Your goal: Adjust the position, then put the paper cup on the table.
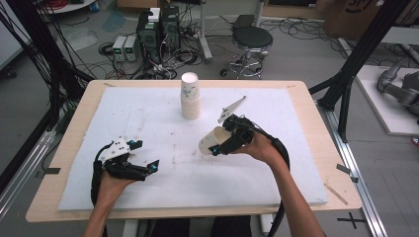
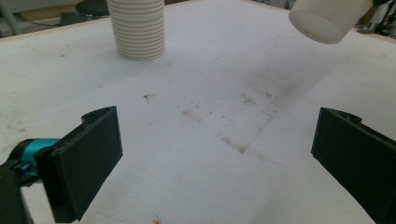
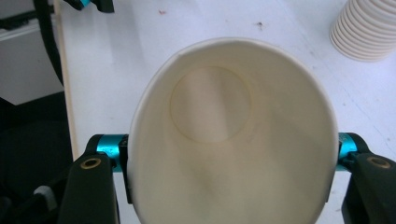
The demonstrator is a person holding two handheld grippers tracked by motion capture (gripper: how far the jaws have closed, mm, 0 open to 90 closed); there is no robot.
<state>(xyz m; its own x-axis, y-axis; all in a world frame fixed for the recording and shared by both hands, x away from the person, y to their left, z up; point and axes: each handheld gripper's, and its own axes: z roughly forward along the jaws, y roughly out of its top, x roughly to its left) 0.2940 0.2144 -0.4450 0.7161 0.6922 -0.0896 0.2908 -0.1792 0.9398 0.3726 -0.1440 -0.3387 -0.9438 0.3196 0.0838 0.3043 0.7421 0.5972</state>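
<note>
A stack of white ribbed paper cups [image 1: 190, 96] stands upright at the back middle of the white mat [image 1: 148, 113]. My right gripper [image 1: 223, 143] is shut on a single paper cup [image 1: 211, 140], held tilted on its side above the mat with its base pointing left. The right gripper view looks into that cup's empty mouth [image 3: 233, 140], squeezed oval between the jaws, with the stack [image 3: 369, 32] at upper right. My left gripper [image 1: 146, 155] rests low at the front left, jaws wide open and empty [image 2: 215, 158]. Ahead of it are the stack [image 2: 139, 32] and the held cup [image 2: 327, 21].
The mat covers most of a wooden table [image 1: 321, 148] and carries faint brown stains [image 2: 233, 140]. Beyond the far edge stand a black stool [image 1: 251, 42], electronics boxes [image 1: 158, 32] and loose cables. Black frame posts [image 1: 356, 64] rise at both sides.
</note>
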